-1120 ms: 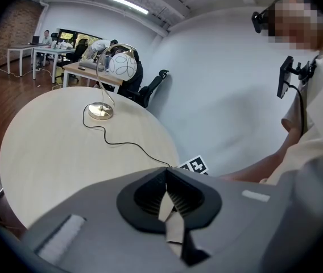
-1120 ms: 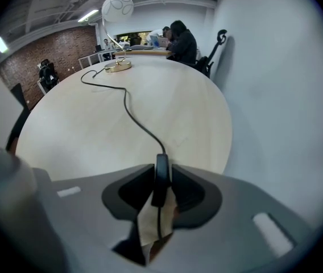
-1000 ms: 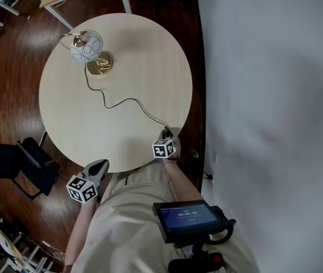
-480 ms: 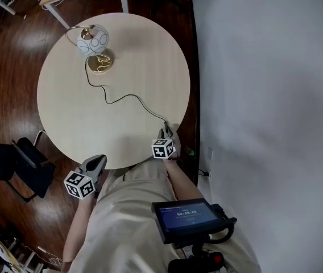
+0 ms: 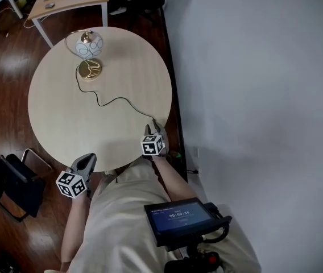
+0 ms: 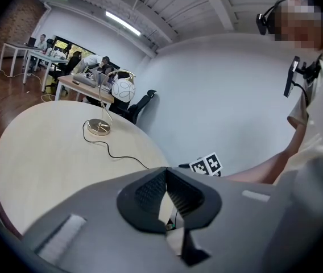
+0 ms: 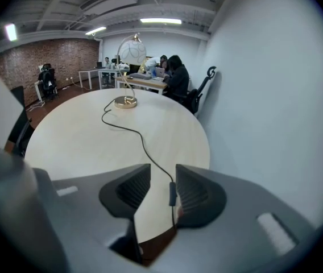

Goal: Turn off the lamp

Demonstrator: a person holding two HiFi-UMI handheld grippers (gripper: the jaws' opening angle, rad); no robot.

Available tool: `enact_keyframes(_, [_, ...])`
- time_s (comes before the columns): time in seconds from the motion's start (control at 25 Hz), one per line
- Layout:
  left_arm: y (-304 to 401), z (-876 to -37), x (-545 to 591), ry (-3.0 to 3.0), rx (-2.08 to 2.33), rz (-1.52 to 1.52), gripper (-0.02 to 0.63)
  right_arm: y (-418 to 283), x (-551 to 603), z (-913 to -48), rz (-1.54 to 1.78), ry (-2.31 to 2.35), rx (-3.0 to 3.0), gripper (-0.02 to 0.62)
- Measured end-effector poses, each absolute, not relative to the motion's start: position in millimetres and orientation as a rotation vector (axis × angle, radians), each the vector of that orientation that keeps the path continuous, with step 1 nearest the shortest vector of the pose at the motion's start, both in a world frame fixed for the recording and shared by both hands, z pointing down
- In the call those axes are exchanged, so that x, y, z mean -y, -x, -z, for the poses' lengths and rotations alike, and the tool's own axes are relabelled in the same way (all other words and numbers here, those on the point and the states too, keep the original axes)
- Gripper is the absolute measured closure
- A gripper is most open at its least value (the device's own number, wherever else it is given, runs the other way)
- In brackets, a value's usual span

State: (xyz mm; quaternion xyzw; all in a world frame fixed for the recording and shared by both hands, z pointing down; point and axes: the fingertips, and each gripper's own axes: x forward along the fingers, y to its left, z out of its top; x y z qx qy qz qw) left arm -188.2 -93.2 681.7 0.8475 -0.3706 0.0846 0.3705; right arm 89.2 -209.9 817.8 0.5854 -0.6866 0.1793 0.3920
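right hand-held gripper [image 7: 162, 181] | jaws just opening, wide | cord switch [image 7: 172, 193] between, ungripped

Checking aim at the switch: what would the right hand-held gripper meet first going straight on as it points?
Probably the inline switch on the lamp cord, between the open jaws of the right hand-held gripper, close to the right one. Depth is unclear; it might land on the table beside it.

Screen [image 5: 178, 219]: white timer-style digits on blue, too blurred to read.
Left cube [image 5: 71, 184], right cube [image 5: 152, 145]: black-and-white square markers.
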Motion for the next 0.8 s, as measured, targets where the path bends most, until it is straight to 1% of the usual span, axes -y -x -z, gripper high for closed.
enact_keyframes(0.2, [212.3,-679.0,73.2,-2.22,0.926,-0.162,0.603,-67.2,179.2,-767.1,-0.413,-1.561,1.791,0.456])
enact_keyframes(0.28, [220.6,-681.5,65.9,-2.242,0.903,-0.159,0.604,-61.0,160.4,-746.8,-0.4,-1.585,1.814,0.465])
enact_keyframes(0.52, [229.3,-697.4,53.9,-2.27,0.838,-0.165,0.604,-77.3,90.8,-708.3,-0.399,-1.658,1.835,0.466])
enact_keyframes(0.64, [230.1,-699.2,51.9,-2.291,0.823,-0.172,0.603,-86.2,68.1,-697.6,-0.454,-1.713,1.895,0.466])
enact_keyframes(0.8, [225.6,-695.3,40.9,-2.321,0.821,-0.206,0.593,-87.2,45.0,-689.7,-0.61,-1.757,2.051,0.466])
